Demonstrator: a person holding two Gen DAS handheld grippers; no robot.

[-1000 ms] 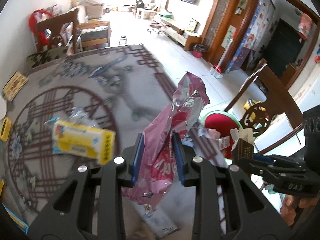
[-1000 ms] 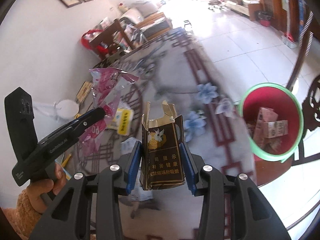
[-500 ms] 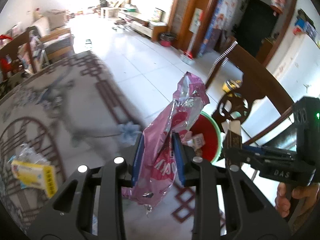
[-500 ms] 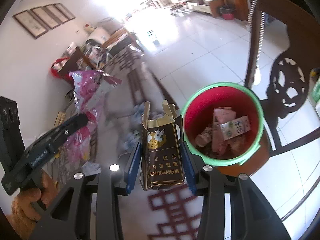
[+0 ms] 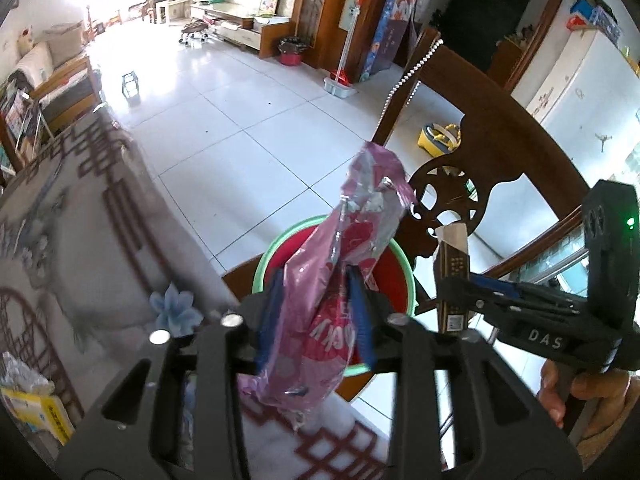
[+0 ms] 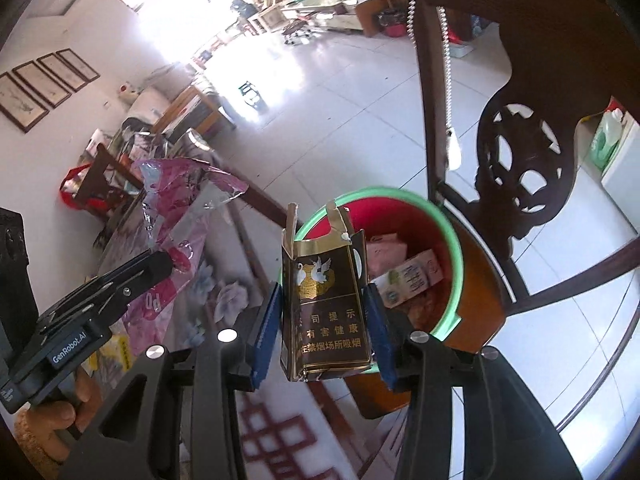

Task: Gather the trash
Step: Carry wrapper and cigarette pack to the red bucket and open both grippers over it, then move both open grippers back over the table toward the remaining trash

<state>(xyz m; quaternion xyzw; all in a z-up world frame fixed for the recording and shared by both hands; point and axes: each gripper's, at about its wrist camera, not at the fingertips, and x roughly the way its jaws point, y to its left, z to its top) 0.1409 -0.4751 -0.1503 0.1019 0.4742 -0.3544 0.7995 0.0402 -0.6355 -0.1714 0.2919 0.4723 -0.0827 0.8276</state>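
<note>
The pink snack wrapper and torn cigarette pack hang above the red bin beside the counter. Both the left tool and right tool have just been opening, pads released. The light wrapper could drift past the rim.

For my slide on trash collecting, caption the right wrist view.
Right claw, just opening, releases a torn cigarette pack beside the green-rimmed red bin.
</note>
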